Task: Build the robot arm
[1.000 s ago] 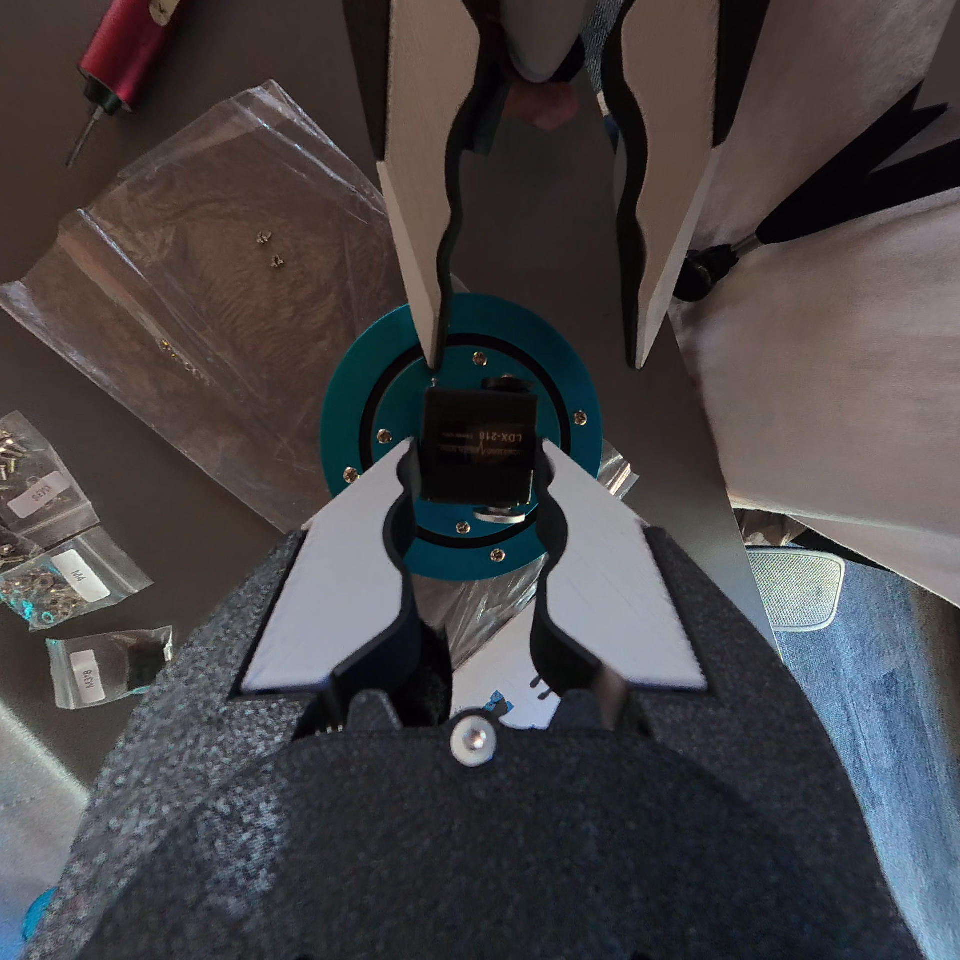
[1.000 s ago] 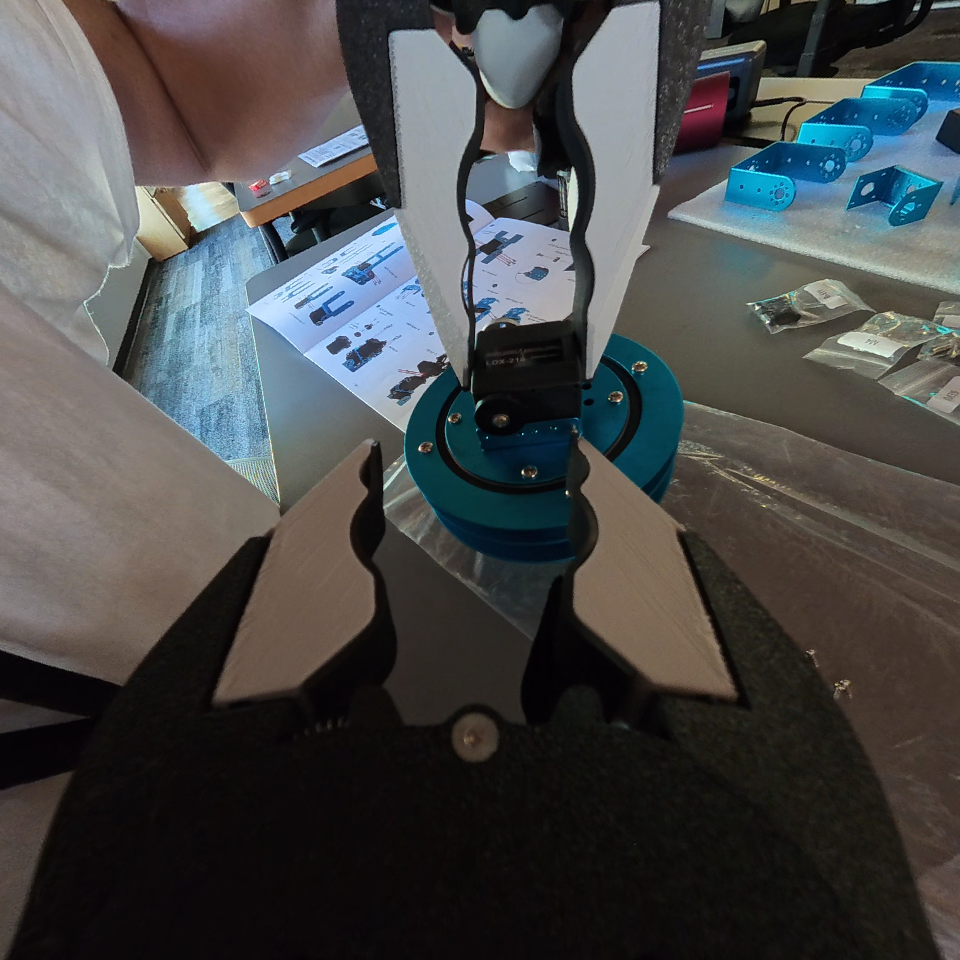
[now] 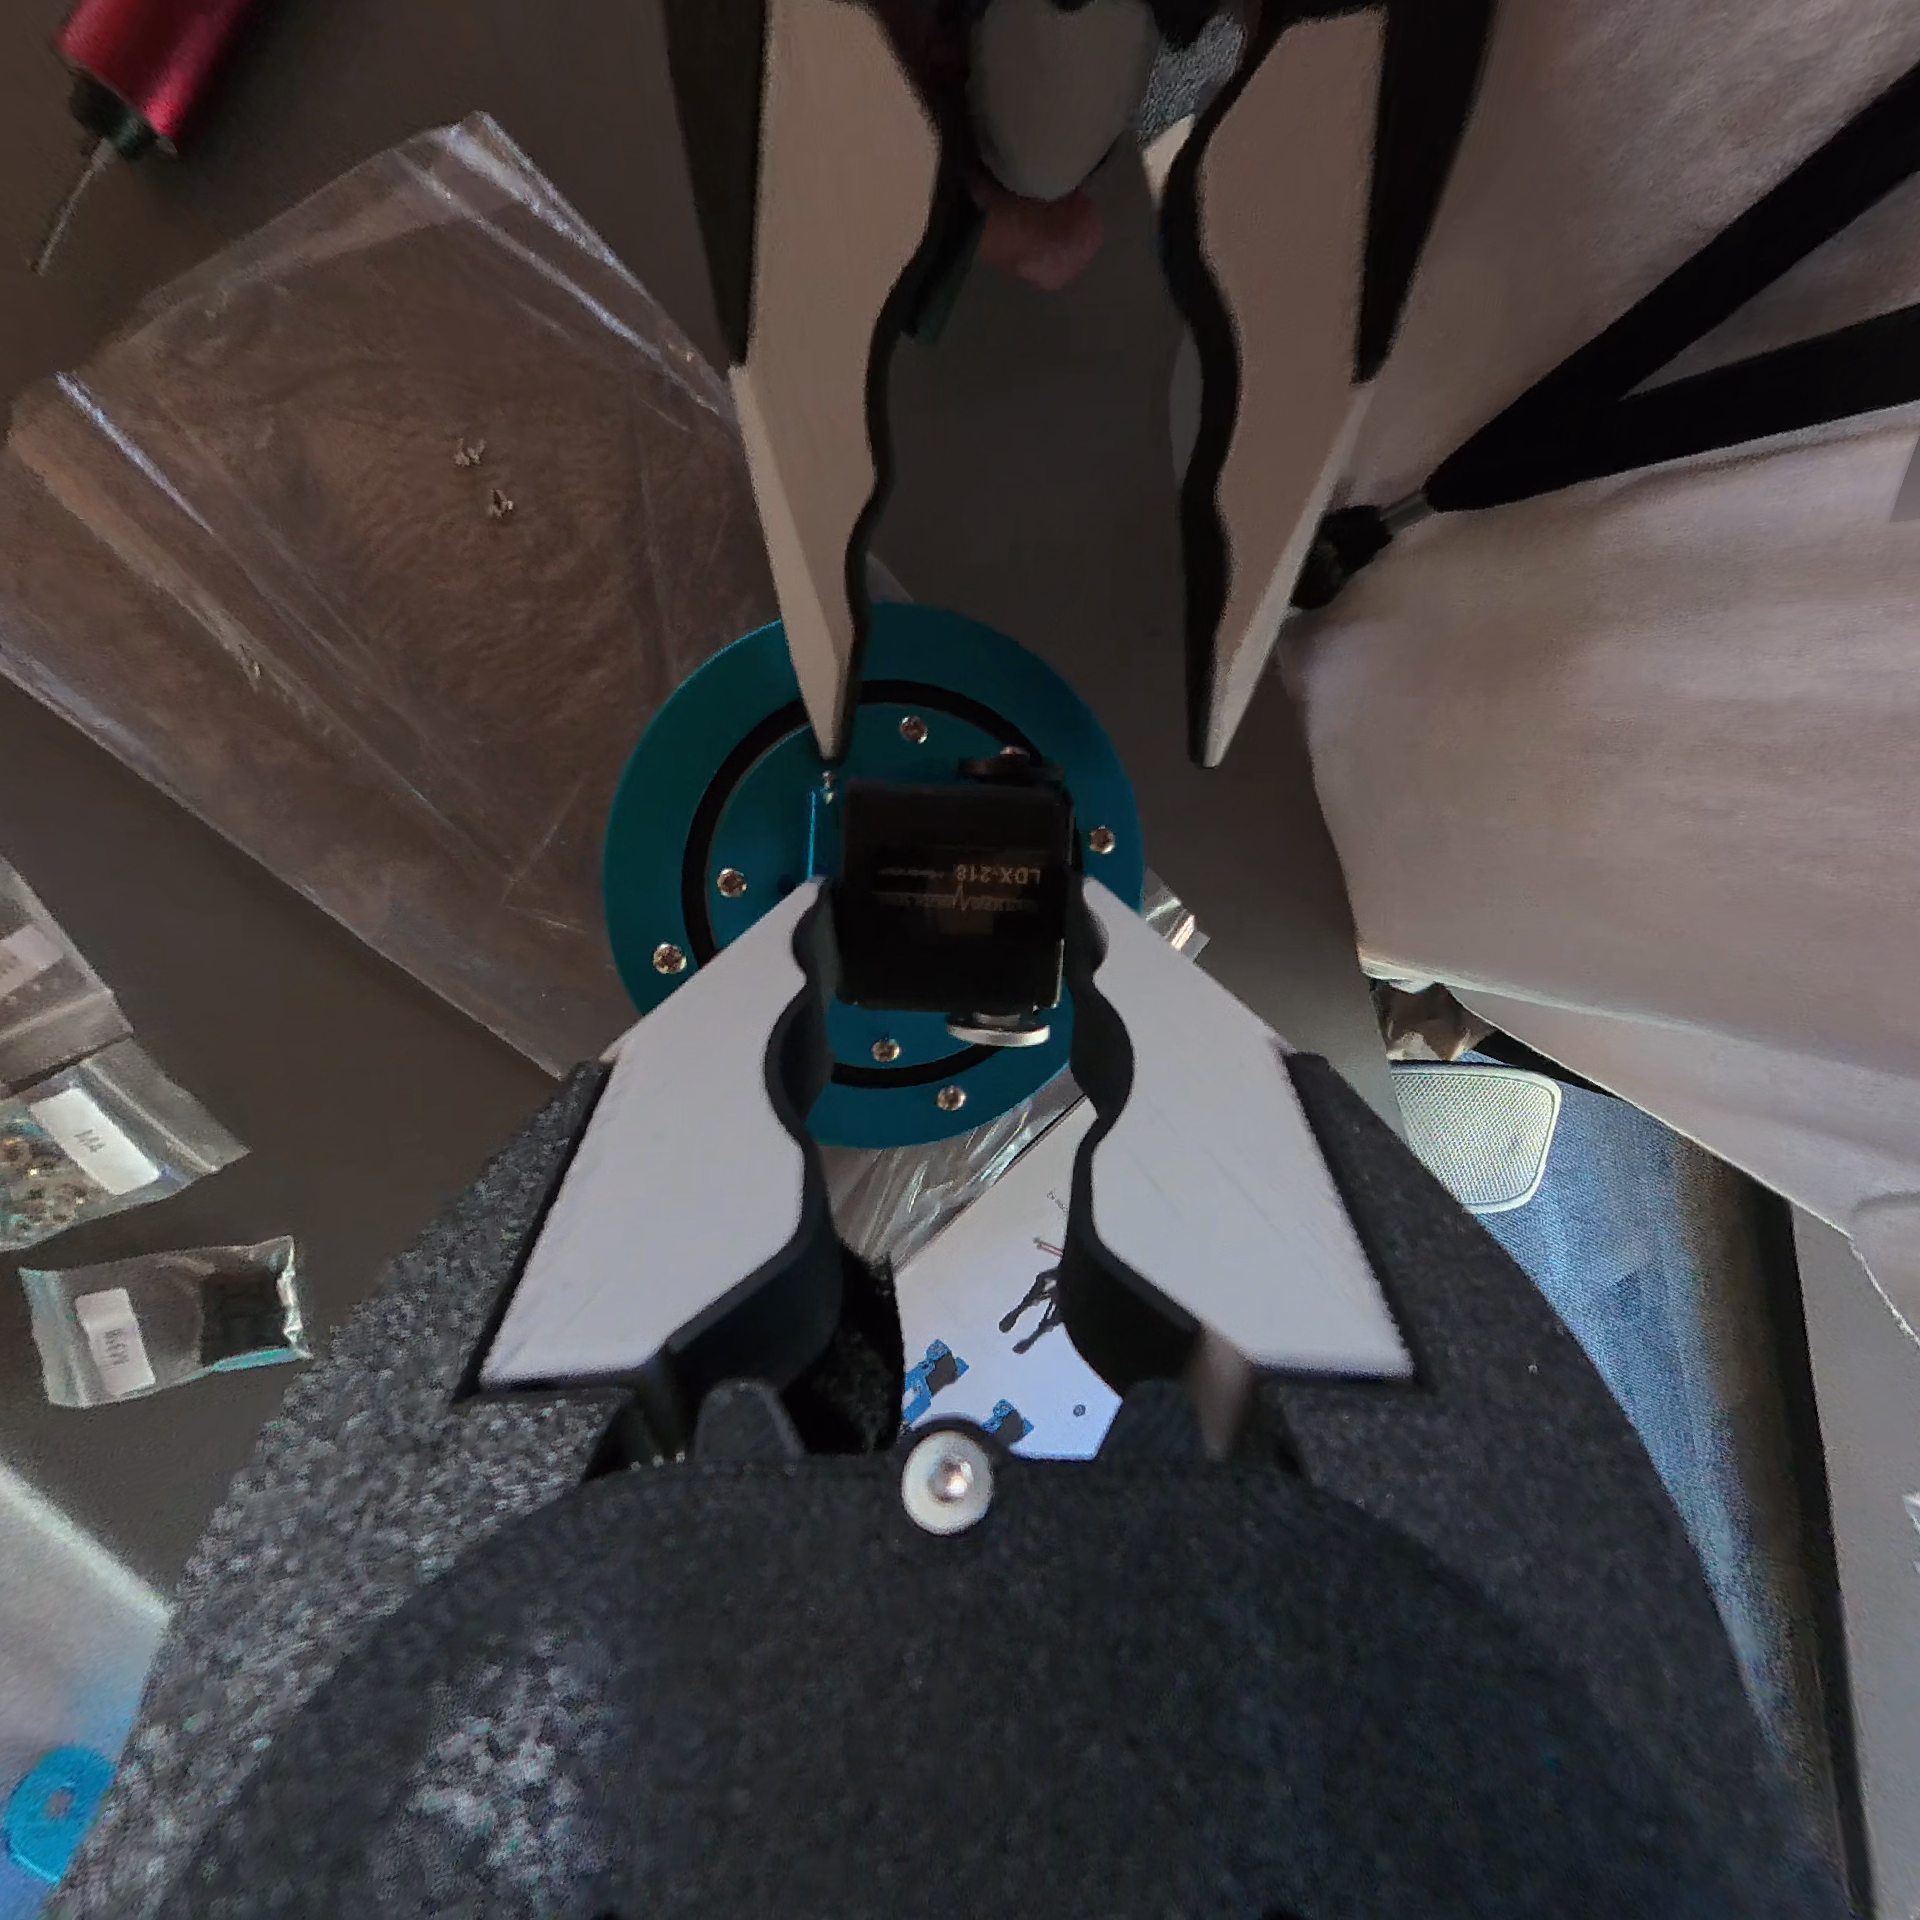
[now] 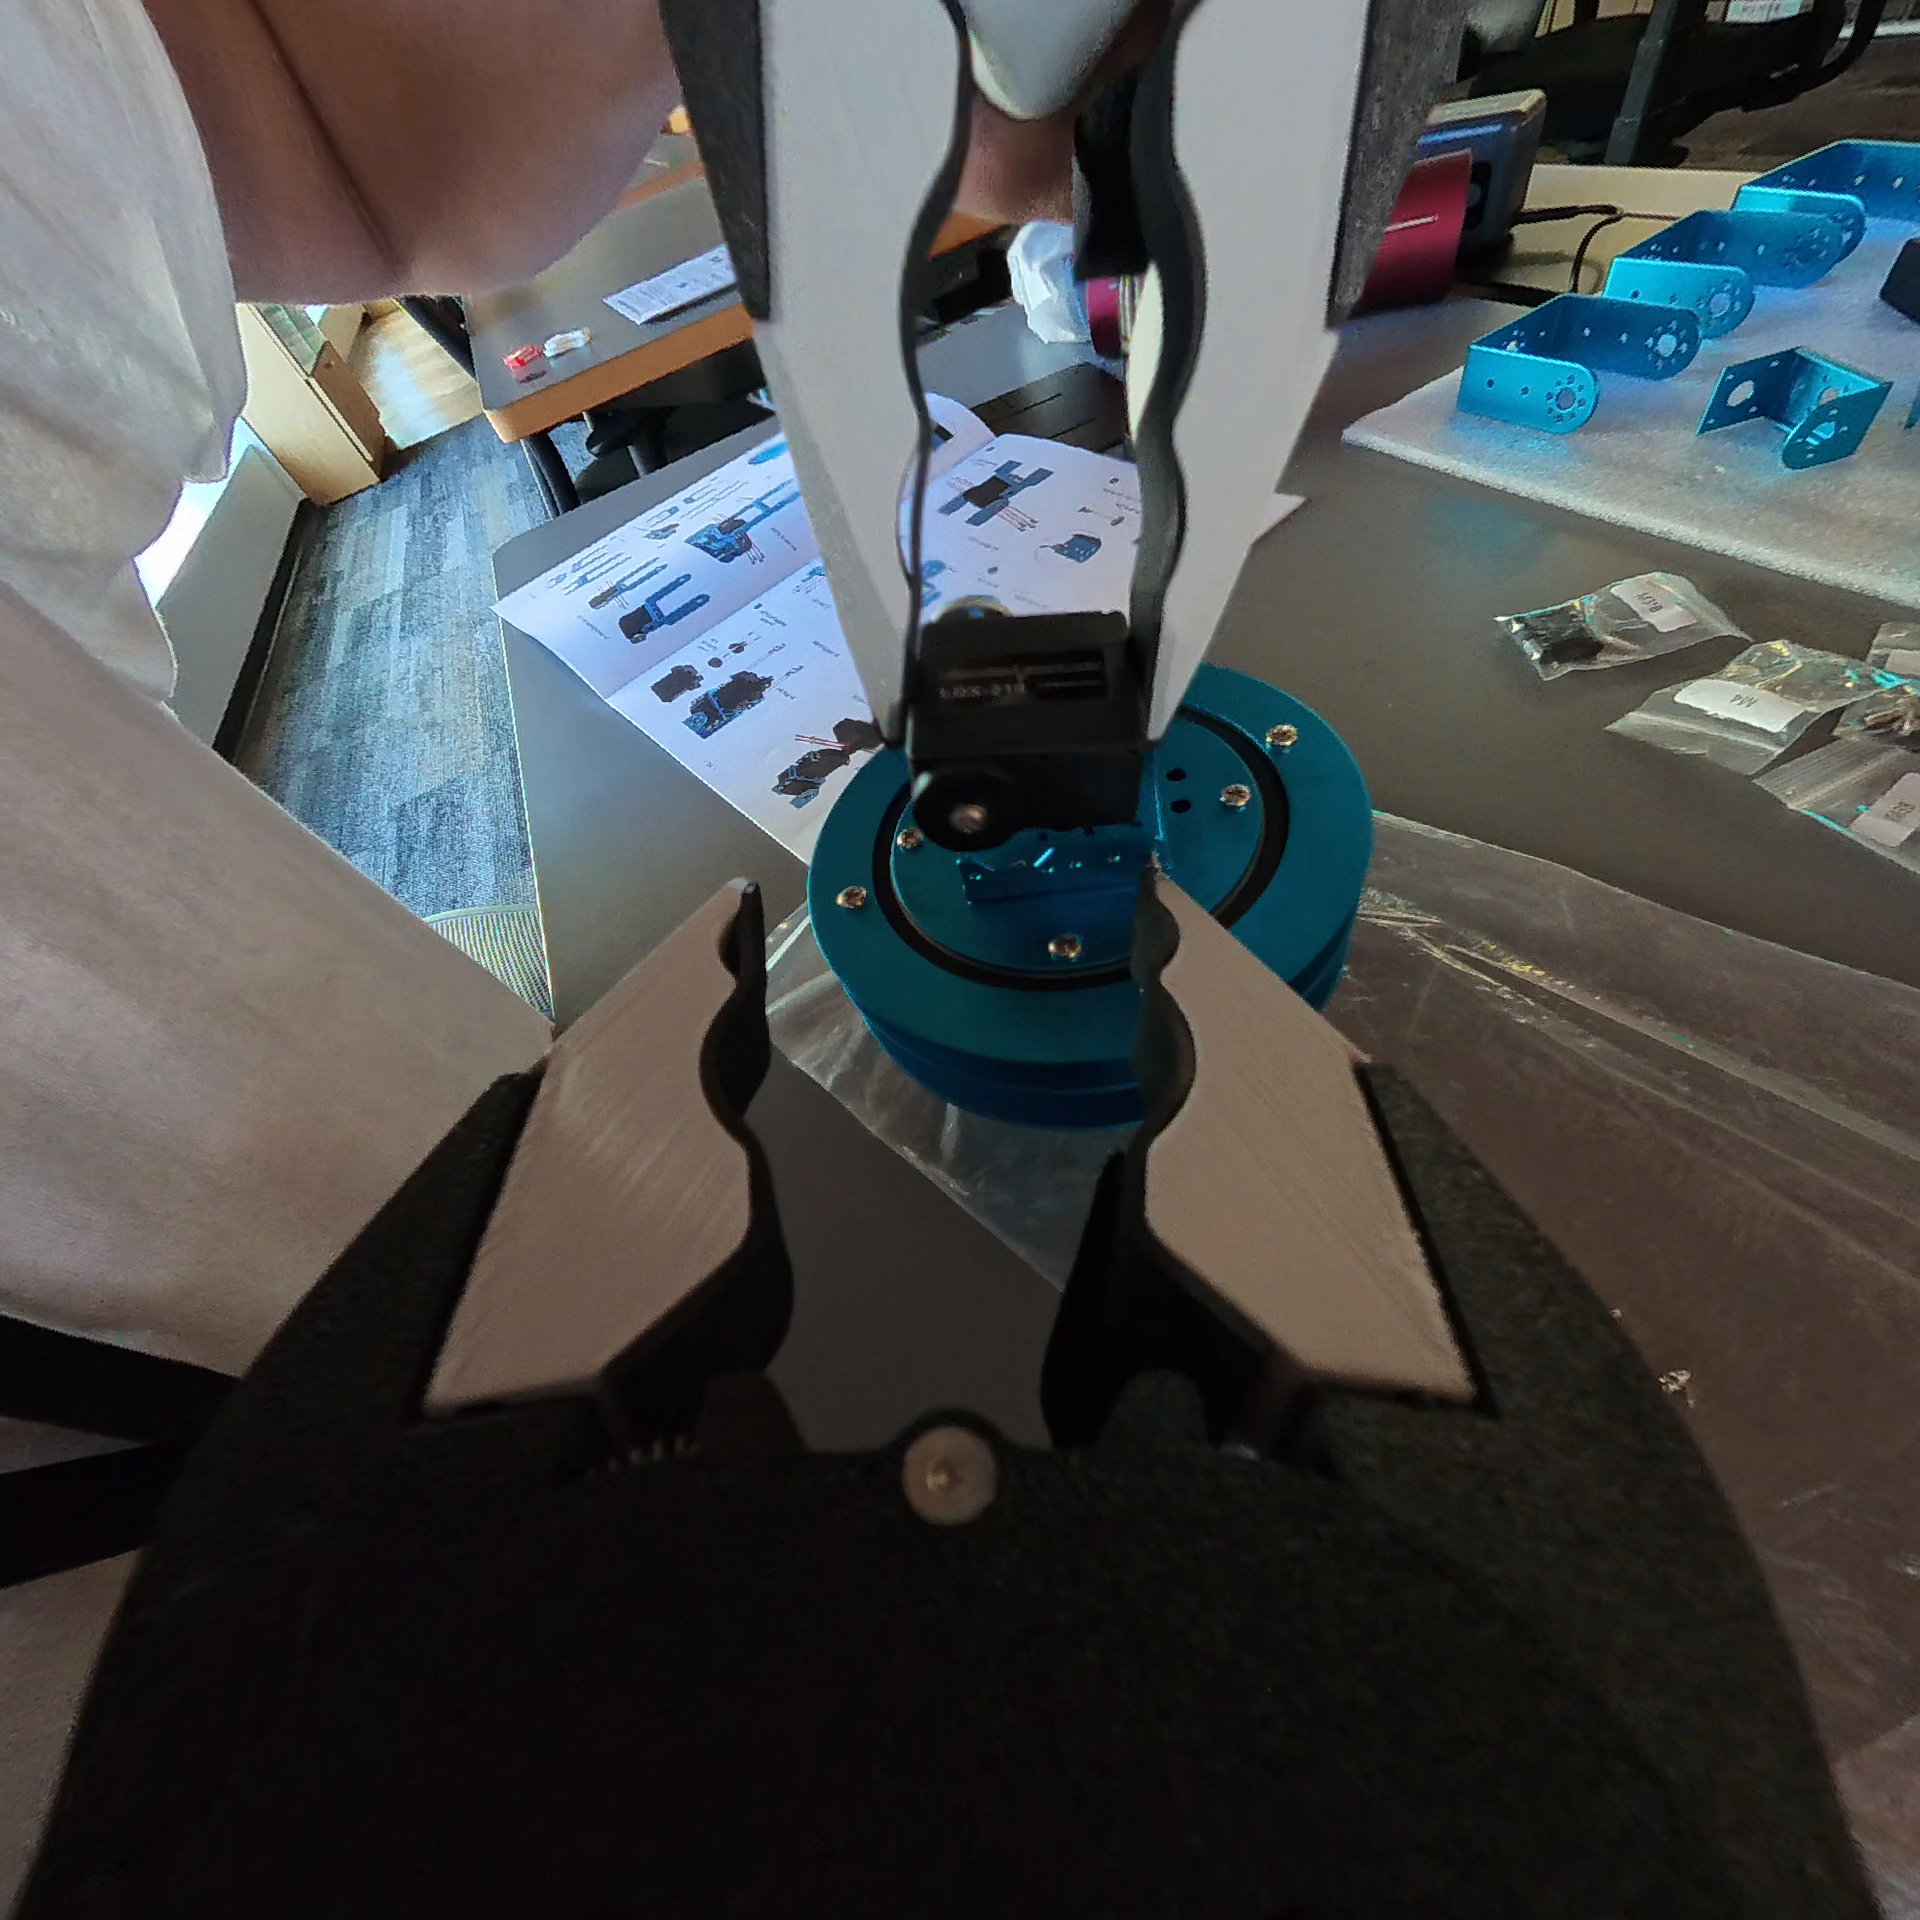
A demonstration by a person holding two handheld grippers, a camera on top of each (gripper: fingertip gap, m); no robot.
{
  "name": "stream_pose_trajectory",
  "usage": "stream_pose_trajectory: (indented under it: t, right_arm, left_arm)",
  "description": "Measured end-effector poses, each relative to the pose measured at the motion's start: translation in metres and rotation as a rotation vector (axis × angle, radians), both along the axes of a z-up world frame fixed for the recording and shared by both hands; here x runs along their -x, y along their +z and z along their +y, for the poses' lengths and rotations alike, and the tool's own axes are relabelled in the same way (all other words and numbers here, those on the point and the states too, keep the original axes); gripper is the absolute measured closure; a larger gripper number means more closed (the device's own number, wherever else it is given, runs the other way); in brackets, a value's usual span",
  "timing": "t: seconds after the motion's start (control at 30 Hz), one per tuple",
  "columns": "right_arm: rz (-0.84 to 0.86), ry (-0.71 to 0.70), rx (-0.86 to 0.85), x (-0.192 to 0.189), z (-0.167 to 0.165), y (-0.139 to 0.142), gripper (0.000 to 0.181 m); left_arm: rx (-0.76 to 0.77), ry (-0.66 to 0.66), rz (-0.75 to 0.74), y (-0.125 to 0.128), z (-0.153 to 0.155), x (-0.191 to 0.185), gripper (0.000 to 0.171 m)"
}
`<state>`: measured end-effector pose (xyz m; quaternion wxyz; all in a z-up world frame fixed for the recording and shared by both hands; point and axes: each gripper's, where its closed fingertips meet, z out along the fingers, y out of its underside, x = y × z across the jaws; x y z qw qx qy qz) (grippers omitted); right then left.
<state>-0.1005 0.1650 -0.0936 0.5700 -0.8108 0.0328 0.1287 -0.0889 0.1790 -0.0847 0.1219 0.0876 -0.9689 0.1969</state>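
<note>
My left gripper (image 3: 956,914) is shut on a black servo (image 3: 951,894) and holds it over a round teal base (image 3: 665,831) on the grey table. In the right wrist view it comes down from the top, and the servo (image 4: 1023,707) hangs just above a small blue bracket (image 4: 1049,878) on the base (image 4: 1039,1039). My right gripper (image 4: 945,894) is open and empty, with one fingertip (image 4: 1148,904) right by the bracket. In the left wrist view it (image 3: 1018,743) reaches in from the top, one fingertip (image 3: 826,717) at the bracket's corner.
The base stands on a clear plastic bag (image 3: 364,520). Small bags of hardware (image 3: 104,1143) and a red screwdriver (image 3: 145,73) lie to the left. An instruction sheet (image 4: 727,623) and blue brackets on white foam (image 4: 1662,312) lie beyond. A person's white shirt (image 3: 1610,727) is at the table edge. The tips of both grippers are at nearly the same place.
The servo in my left gripper sits a little higher over the blue bracket than before. My right gripper has stayed open and close to the base.
</note>
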Motion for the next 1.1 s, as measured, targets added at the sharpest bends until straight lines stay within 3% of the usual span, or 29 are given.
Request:
stream_pose_trajectory:
  t: [0.53,1.1]
  right_arm:
    - [-0.003,0.014,0.001,0.003,0.000,-0.004,0.112]
    - [-0.003,0.007,-0.015,0.000,0.000,-0.002,0.112]
  left_arm:
    - [-0.149,-0.080,0.003,-0.009,0.010,-0.008,0.129]
    - [-0.126,-0.102,0.050,-0.009,0.005,-0.006,0.129]
